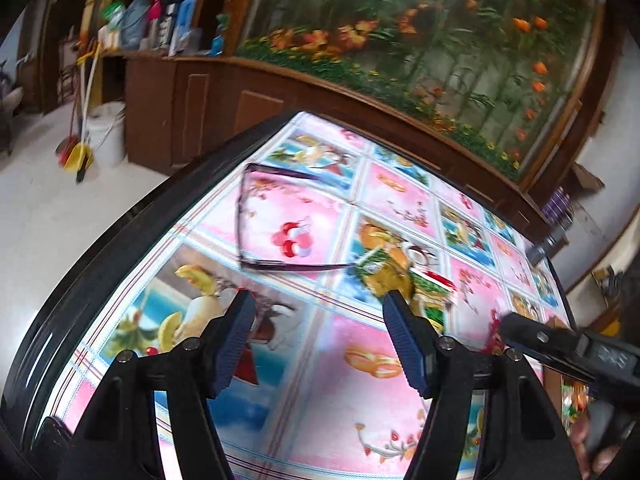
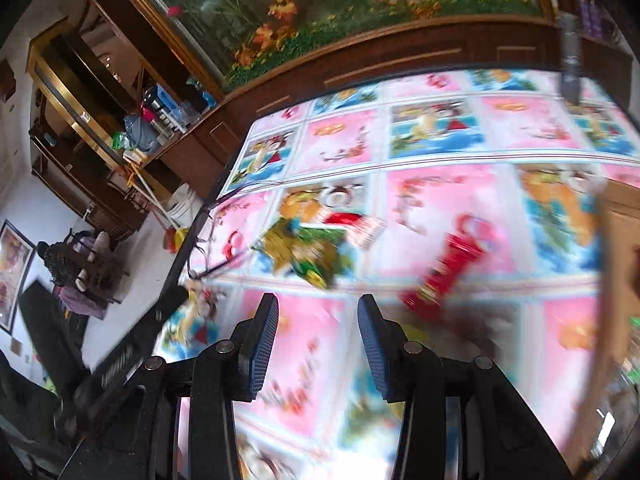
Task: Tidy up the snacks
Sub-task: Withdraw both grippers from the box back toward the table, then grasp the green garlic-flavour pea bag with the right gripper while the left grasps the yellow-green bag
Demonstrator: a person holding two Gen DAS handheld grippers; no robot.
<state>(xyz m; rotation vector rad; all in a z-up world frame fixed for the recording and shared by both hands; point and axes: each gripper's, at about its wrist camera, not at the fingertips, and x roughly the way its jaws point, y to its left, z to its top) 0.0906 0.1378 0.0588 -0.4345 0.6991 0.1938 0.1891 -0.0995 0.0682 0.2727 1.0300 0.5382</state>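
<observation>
Left gripper: jaws apart, empty.
Right gripper: jaws apart, empty.
Green-gold snack packet: loose on tablecloth.
Red snack packet: right of green-gold one, unsorted.
Progress: apparently early.

no text is legible; print on the snack packets is blurred.
</observation>
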